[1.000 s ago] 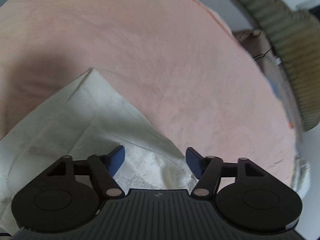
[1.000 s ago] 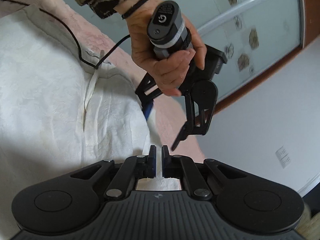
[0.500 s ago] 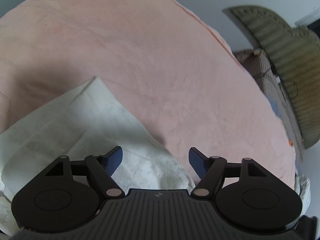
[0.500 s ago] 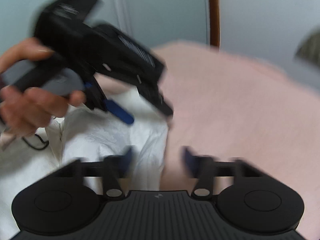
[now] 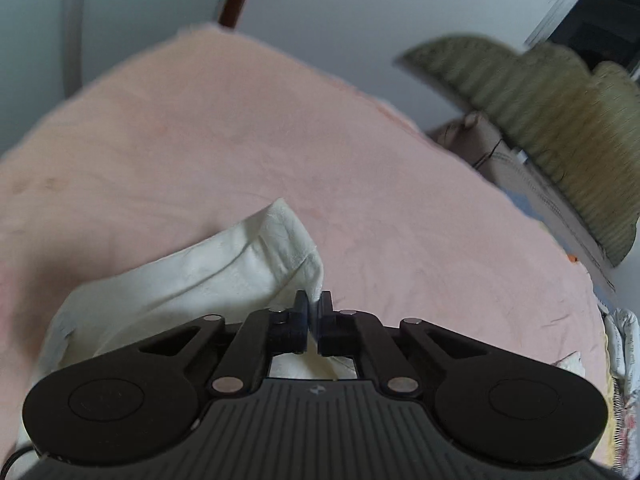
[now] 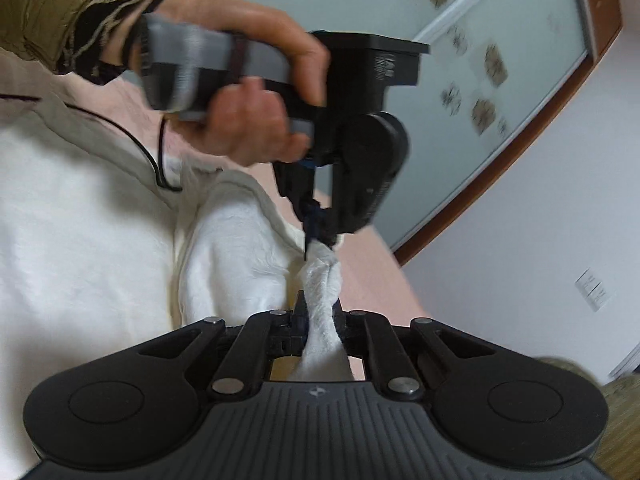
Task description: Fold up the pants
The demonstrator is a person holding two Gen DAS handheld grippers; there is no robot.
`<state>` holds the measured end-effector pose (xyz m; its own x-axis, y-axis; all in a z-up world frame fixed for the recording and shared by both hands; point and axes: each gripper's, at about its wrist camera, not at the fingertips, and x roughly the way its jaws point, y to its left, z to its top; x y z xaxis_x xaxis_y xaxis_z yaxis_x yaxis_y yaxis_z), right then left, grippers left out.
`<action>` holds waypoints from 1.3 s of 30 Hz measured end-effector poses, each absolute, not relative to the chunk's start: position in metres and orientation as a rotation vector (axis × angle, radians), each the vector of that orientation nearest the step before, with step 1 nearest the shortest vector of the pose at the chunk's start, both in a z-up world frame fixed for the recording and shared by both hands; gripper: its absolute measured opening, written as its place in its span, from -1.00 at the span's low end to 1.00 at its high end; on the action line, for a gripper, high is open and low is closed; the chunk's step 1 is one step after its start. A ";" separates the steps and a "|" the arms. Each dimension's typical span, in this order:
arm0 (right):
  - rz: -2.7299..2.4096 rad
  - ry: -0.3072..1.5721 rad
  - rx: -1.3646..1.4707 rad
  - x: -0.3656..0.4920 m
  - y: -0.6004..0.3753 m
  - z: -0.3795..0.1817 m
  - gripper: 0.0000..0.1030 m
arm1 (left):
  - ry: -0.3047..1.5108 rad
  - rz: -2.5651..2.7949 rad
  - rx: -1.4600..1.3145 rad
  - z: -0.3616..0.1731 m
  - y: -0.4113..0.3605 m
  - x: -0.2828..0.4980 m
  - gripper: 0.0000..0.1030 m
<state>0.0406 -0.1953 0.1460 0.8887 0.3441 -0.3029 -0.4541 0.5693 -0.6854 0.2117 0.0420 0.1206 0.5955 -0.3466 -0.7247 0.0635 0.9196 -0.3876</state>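
Left gripper (image 5: pixel 314 306) pinched narrow on the hem edge of the white pants (image 5: pixel 224 272), fabric caught between the pads. Right gripper (image 6: pixel 320 316) clamped on a twisted bunch of the same cloth, near the left one. Pants lie on the pink blanket (image 5: pixel 360 152), most of the garment spread toward its near edge. The person's hand (image 6: pixel 248 92) grips the left tool's handle.

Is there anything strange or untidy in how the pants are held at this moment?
Yes. Between the right tool and the left tool, the white pants are twisted into a tight rope-like bunch rather than a flat edge. Both tools grip it close together, above the pink blanket.
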 end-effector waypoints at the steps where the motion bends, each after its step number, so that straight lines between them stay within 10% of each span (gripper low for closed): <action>1: 0.461 0.116 -0.864 0.033 -0.190 0.144 -0.84 | 0.841 -0.238 -0.341 0.128 0.046 0.192 -0.96; 8: 0.429 0.034 -0.856 -0.040 -0.174 0.150 -0.84 | 0.408 -0.227 -0.264 0.154 0.067 0.024 -0.95; 20: 0.344 0.312 -0.882 -0.079 -0.214 0.139 -0.43 | 0.563 -0.105 -0.470 0.072 0.129 -0.034 -0.91; 34: 0.819 0.744 -0.772 0.041 -0.230 0.138 -0.37 | 0.643 -0.139 -0.786 0.072 0.152 -0.016 0.13; 37: 0.928 0.784 -0.730 0.040 -0.222 0.136 0.58 | 0.706 -0.151 -0.863 0.065 0.159 -0.006 0.14; 39: 0.989 0.788 -0.735 0.033 -0.211 0.133 0.58 | 0.740 -0.140 -0.862 0.062 0.159 -0.002 -0.48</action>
